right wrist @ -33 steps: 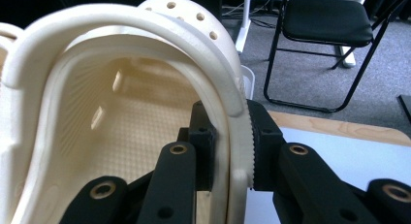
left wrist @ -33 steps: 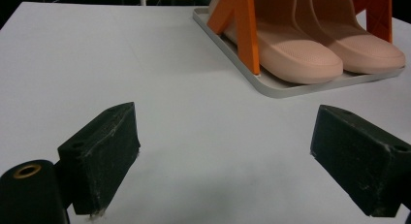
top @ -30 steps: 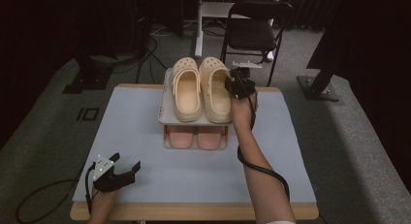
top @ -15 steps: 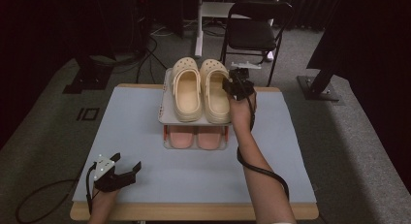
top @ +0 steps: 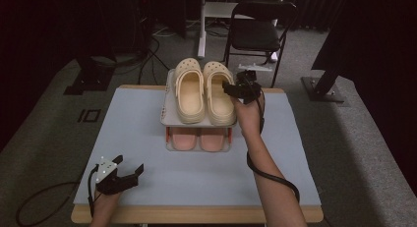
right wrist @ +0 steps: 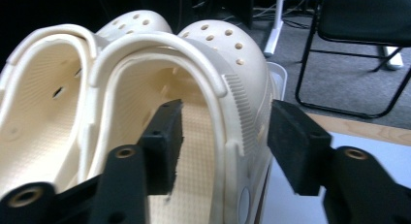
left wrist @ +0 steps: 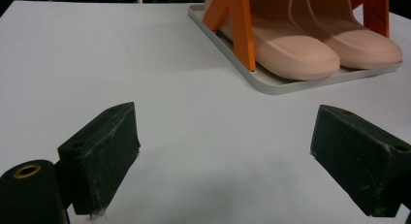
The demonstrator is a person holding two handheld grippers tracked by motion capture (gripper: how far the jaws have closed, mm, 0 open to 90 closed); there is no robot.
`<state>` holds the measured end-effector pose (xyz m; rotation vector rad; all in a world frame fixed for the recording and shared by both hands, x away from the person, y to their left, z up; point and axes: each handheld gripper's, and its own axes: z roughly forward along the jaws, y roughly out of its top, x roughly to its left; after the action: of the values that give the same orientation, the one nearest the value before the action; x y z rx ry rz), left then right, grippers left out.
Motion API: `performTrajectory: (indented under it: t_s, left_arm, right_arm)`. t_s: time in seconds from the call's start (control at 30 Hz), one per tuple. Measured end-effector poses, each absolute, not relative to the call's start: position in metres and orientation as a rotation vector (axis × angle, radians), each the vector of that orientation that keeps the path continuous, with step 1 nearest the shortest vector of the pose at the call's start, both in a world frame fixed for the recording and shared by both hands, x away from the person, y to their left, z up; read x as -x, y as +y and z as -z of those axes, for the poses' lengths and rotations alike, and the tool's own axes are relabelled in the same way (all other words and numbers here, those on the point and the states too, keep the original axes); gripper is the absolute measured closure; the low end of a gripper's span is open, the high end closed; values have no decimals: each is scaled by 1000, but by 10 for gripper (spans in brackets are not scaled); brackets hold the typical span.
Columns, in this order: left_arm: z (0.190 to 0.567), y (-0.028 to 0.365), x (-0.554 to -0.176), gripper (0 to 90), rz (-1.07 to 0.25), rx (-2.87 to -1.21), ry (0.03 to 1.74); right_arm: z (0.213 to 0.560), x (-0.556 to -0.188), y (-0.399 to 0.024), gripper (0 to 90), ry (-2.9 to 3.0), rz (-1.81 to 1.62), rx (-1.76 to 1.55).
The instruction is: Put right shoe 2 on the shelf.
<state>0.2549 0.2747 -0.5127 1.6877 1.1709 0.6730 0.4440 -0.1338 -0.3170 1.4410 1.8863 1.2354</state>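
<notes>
- Right clog (top: 220, 93): cream foam, rounded perforated toe, ribbed wall; on rack (top: 169, 120) top tray, right of its twin (top: 190, 91), long axis toe-away.
- Right gripper (right wrist: 220, 142): fingers just opening, straddling clog's outer wall, pads off it.
- Left gripper (left wrist: 225, 161): fingers wide, empty, on worktop (top: 137, 138) near-left of rack.

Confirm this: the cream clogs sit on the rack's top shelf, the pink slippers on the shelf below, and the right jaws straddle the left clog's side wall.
Wrong on one point: the right gripper has its jaws around the side wall of the right clog, not the left clog, as the right gripper view shows. The jaws have just been opening, with the wall between them. The rest stands: clogs on the top shelf, pink slippers below.
</notes>
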Motion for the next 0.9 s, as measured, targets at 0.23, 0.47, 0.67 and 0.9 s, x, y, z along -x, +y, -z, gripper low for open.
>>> performTrajectory:
  t_s: [0.23,0.47,0.67,0.9]
  left_arm:
    - [513,275,-255,99,-674,-1690,1172]
    - [514,275,-255,99,-674,-1697,1171]
    - [515,275,-255,99,-670,-1697,1170]
    - [515,275,-255,99,-668,-1700,1170]
  right_arm:
    - [321,-439,-143,394,1888,-1253,-1422]
    - [322,-429,-153,358,1914,-1297,-1387]
    - [320,-417,-162,288,1925,-1327,-1328]
    - [319,-403,-173,276,1925,-1372,-1306]
